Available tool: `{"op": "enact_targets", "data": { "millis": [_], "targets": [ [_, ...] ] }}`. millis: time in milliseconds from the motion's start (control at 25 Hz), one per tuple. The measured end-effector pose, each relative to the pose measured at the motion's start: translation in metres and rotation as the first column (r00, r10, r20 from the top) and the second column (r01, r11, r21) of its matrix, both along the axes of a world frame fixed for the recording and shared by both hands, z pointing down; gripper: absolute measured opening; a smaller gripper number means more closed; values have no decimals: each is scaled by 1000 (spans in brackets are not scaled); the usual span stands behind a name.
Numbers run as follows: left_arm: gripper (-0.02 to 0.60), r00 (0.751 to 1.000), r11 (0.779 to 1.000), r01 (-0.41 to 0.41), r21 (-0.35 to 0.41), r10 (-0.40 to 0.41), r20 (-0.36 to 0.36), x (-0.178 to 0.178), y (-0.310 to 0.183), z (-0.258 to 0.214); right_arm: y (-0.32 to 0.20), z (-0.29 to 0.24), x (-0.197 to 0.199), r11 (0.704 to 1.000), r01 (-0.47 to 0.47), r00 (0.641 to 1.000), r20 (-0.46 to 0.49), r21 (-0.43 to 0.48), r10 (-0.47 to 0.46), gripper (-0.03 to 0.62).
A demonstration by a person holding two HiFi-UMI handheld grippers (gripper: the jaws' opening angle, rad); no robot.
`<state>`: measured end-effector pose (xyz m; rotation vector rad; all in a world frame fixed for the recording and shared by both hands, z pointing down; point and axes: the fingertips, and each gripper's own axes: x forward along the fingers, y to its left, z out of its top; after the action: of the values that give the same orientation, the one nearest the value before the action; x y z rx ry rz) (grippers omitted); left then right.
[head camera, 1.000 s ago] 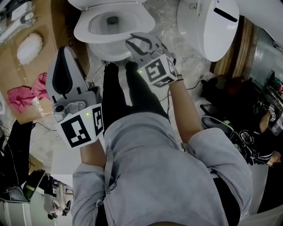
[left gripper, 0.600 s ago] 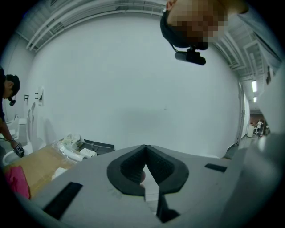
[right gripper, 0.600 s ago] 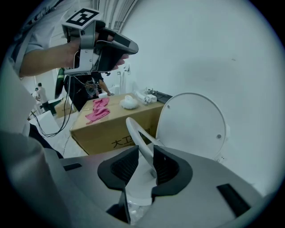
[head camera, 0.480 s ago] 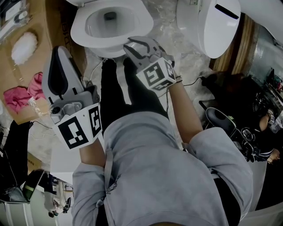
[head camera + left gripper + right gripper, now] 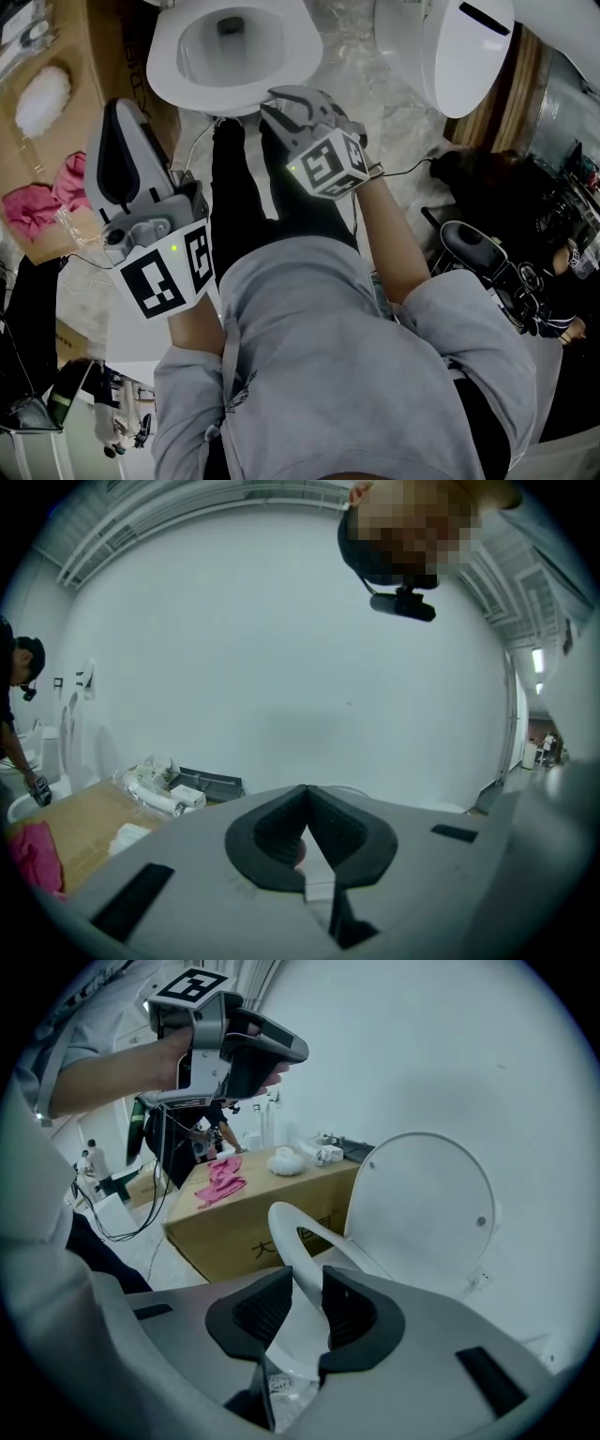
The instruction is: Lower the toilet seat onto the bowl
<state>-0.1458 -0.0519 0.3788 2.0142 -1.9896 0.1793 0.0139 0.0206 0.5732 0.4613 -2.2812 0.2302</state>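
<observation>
Here the right gripper (image 5: 298, 1309) clamps the toilet seat (image 5: 284, 1227) by its front rim at twelve o'clock, likely to steady it onto the bowl (image 5: 199, 49). The left gripper (image 5: 306, 803), jaws together and empty, idles at nine o'clock.

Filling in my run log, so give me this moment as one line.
right gripper: fingers closed on toilet seat front rim | left gripper: shut, empty, off to the side | lid: upright

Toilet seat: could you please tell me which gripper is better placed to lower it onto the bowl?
Right. The right gripper is clamped on the seat's front rim; the left gripper is shut, empty and faces a bare wall.
</observation>
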Motion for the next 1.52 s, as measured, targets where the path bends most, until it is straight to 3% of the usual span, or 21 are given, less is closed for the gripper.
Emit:
{"op": "enact_targets", "data": {
  "millis": [1520],
  "targets": [
    [0,1000,997,-5,-81,6,13,9,13,58,70,87,20,982,16,998,-49,-189,-25,84]
  ]
}}
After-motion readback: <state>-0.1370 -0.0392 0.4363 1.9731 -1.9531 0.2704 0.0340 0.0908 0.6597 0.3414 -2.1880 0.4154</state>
